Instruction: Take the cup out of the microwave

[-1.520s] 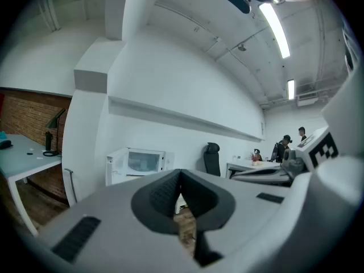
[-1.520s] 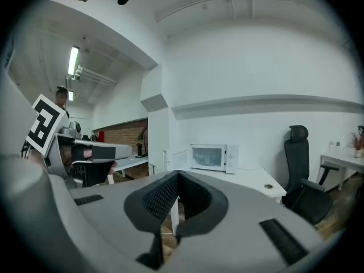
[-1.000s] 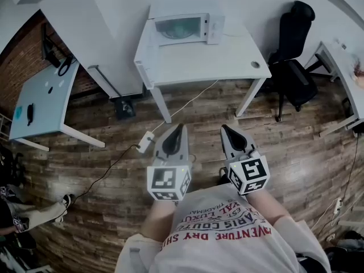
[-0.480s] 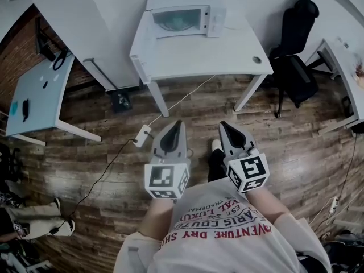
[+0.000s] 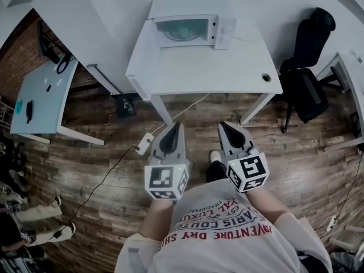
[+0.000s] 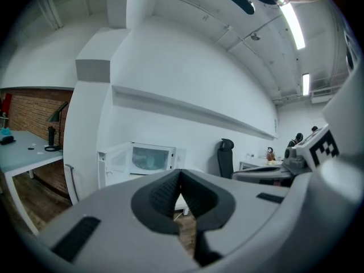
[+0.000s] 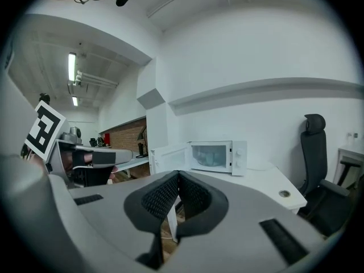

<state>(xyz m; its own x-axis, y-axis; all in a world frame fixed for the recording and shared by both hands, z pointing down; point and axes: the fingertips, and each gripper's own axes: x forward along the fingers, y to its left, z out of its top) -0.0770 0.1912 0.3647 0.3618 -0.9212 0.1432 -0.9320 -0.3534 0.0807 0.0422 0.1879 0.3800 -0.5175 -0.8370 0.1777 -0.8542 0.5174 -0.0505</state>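
Note:
The white microwave [image 5: 187,30] stands at the back of a white table [image 5: 210,67], its door [image 5: 142,37] swung out to the left. Inside, the glass turntable and something pale blue-green show; I cannot make out a cup clearly. The same microwave [image 6: 149,158] [image 7: 213,156] appears ahead in both gripper views, well beyond the jaws. My left gripper [image 5: 180,125] [image 6: 180,171] and right gripper [image 5: 223,125] [image 7: 178,174] hang side by side above the wooden floor, short of the table's front edge. Both are shut, with nothing between the pads.
A cable and a white adapter [image 5: 145,143] lie on the floor by the table's front left leg. A black office chair [image 5: 310,67] stands to the right, and a pale side table [image 5: 40,95] with small items to the left. Someone's legs [image 5: 28,215] show at lower left.
The table and microwave have drawn nearer and look larger in the head view. Both grippers keep the same shut pose in front of the body.

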